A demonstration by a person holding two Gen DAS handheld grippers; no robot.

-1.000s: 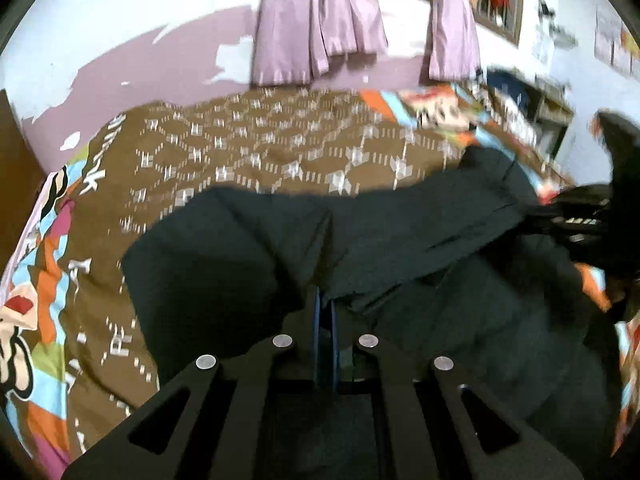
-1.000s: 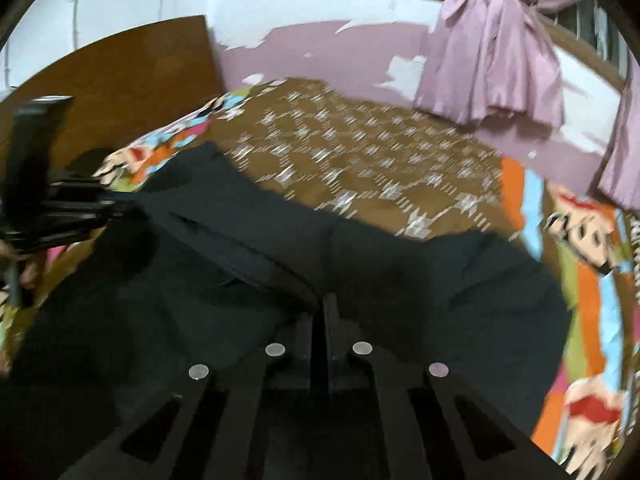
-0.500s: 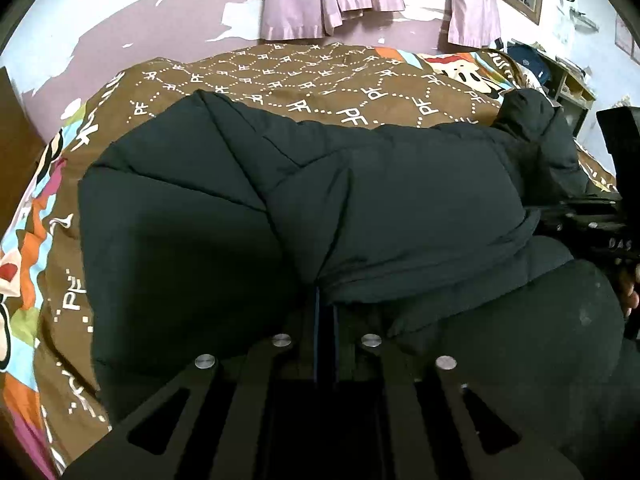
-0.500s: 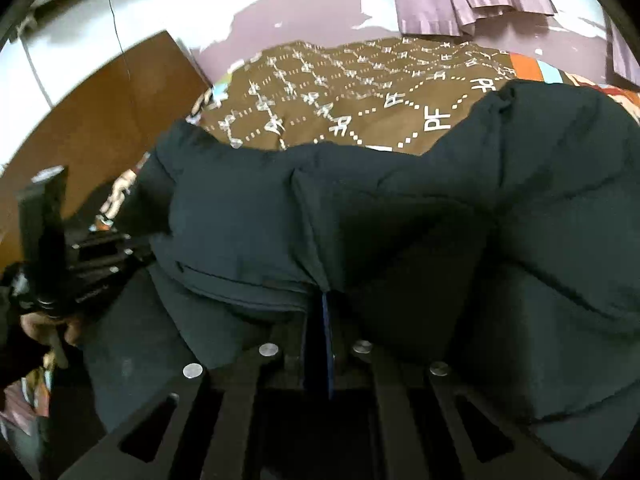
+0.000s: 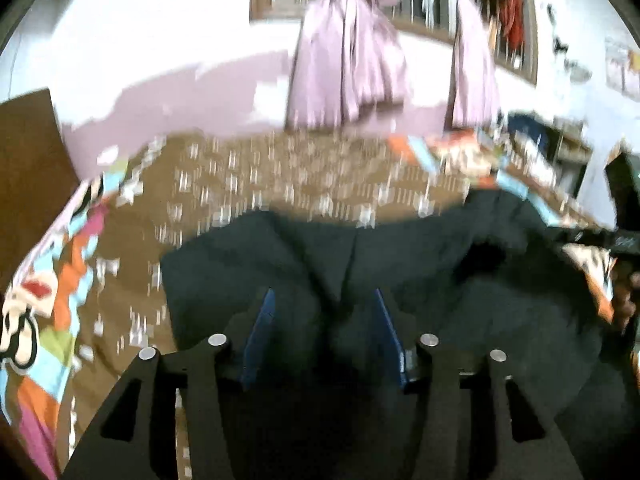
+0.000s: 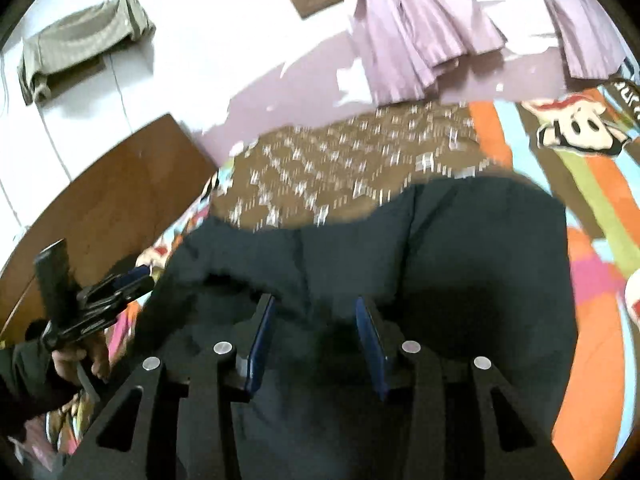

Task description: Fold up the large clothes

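Note:
A large black padded jacket [image 5: 420, 264] lies folded on the brown patterned bedspread [image 5: 300, 176]. It fills the lower half of the right wrist view [image 6: 460, 264] too. My left gripper [image 5: 324, 300] is open, its blue-padded fingers spread just above the jacket's near edge, holding nothing. My right gripper [image 6: 314, 304] is also open and empty over the jacket's near edge. The left gripper shows at the left of the right wrist view [image 6: 116, 288], beside the jacket's end. The right gripper's body shows at the right edge of the left wrist view [image 5: 612, 236].
The bed has a colourful cartoon sheet [image 6: 580, 128] around the brown cover. A wooden headboard [image 6: 100, 208] stands at one end. Mauve curtains [image 5: 348, 68] hang on the wall behind. Cluttered shelves [image 5: 552, 148] stand at the far right.
Both grippers have opened and let go of the jacket, then pulled back and tilted up. The jacket now lies folded on the bed. Both views are motion-blurred.

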